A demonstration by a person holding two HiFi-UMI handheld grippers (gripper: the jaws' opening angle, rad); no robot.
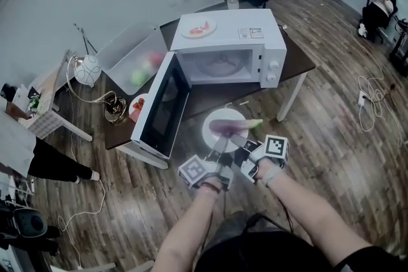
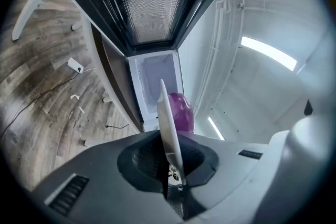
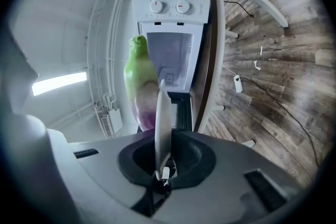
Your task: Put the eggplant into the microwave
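**Eggplant on plate, held outside the open microwave**

You hold a white plate [image 1: 210,119] with both grippers, just below the middle of the head view. The eggplant [image 1: 233,126] lies across that plate, its purple body toward the left and its green end toward the right. It is not in the microwave [image 1: 229,41] yet. The plate hangs in front of the oven's mouth, lower in the frame and clear of the table [image 1: 301,62] edge.

Your left gripper [image 1: 220,144] grips the near rim on the left. In its own view the plate stands edge-on between the fingers, which are clamped on the rim, and the purple end of the eggplant shows just past it.

Your right gripper [image 1: 241,141] grips the near rim beside the left one. In its own view the fingers are pressed tight on the same thin rim, with the eggplant lying to the left of the plate edge, green tip farthest away.

The two grippers sit close together, their marker cubes flanking your wrists.

The door [image 1: 162,105] is swung wide open to the left of the cavity, and the pale inside shows at centre frame. A second small dish [image 1: 199,28] with something red on it sits on top of the oven, upper middle of the head view.
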